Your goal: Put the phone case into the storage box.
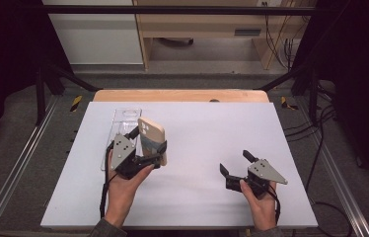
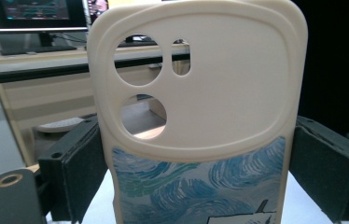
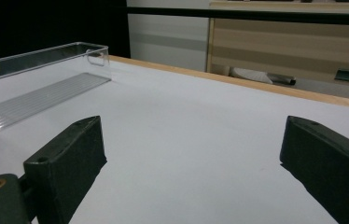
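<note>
Left gripper (image 1: 145, 148) fingers clamp the phone case (image 1: 151, 136), lifted beside the clear tray (image 1: 126, 118); right gripper (image 1: 237, 163) gapes empty; placement remains.

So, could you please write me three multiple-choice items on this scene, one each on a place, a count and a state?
1. Where does the clear plastic tray lie on the white table?
A. far left part
B. near right corner
C. centre

2. How many cut-out holes does the cream phone case with blue swirl print show in the left gripper view?
A. one
B. three
C. five

3. How is the right hand-held gripper?
A. shut on the case
B. shut on the tray
C. open, holding nothing

Answers: 1 A, the high view shows it by the far left edge; 2 B, two round and one slot; 3 C, its jaws stand wide over bare table.
</note>
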